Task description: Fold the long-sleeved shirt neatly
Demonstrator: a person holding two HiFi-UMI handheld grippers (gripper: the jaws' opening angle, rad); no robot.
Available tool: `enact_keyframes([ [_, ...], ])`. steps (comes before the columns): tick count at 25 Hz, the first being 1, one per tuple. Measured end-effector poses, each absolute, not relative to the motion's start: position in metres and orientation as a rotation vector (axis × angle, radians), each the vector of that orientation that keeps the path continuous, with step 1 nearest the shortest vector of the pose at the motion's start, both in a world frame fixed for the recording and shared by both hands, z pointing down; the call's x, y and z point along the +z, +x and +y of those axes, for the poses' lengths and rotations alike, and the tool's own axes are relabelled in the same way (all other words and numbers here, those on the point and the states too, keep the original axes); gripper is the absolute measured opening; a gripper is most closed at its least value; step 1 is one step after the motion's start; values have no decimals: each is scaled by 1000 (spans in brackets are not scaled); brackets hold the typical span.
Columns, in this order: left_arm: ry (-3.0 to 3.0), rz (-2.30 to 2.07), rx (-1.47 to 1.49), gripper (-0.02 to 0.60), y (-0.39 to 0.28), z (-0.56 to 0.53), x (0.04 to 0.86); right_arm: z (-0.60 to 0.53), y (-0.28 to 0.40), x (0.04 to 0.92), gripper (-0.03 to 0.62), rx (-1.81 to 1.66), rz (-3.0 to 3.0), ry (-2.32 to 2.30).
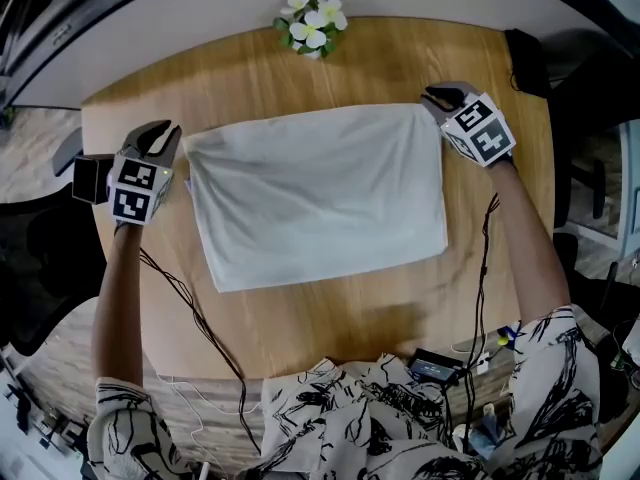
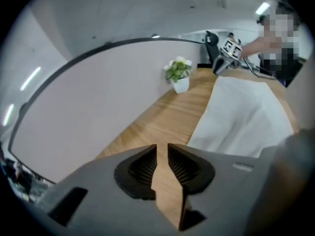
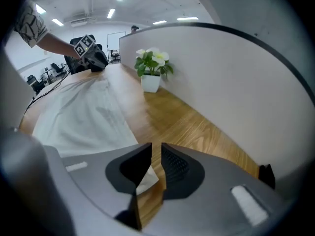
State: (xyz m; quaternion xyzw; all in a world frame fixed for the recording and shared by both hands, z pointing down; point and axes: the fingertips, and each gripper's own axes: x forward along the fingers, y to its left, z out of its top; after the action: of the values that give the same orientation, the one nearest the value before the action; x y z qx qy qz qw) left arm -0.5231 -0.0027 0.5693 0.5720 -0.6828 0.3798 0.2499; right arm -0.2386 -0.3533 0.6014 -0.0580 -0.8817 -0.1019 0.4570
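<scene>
One shirt (image 1: 318, 193) on the surface (image 1: 300, 318), its long axis, as we read it, running claw to claw | left claw (image 1: 167, 136) ajar, empty | right claw (image 1: 437, 98) ajar, shirt corner loose inside

Shirt (image 1: 320, 193) was plain white, no print. Table (image 1: 340, 313) was light honey wood with fine grain lines. Left gripper (image 1: 163, 136) and right gripper (image 1: 437, 98) were dark grey, with cubes bearing black-and-white square markers. Flowers (image 1: 312, 20) were white, leaves green, pot (image 2: 181, 85) white. Sleeves (image 1: 125, 423) were white with black scribble pattern. Cables (image 1: 483, 278) were black.
</scene>
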Motion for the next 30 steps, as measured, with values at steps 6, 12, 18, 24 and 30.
enact_keyframes([
  [6, 1748, -1440, 1149, 48, -456, 4, 597, -300, -236, 590, 57, -207, -2162, -343],
  [12, 1487, -1656, 996, 71, -498, 7, 623, -298, -223, 627, 66, -45, -2104, -300],
  [18, 1472, -1932, 735, 106, -489, 23, 563, -309, -216, 592, 113, 49, -2295, -110],
  [24, 1498, -1857, 496, 133, -392, 104, 538, -278, -157, 526, 170, 174, -2471, 10],
  [30, 1310, -1791, 397, 133, -317, 188, 578, -229, -64, 541, 212, 289, -2395, 89],
])
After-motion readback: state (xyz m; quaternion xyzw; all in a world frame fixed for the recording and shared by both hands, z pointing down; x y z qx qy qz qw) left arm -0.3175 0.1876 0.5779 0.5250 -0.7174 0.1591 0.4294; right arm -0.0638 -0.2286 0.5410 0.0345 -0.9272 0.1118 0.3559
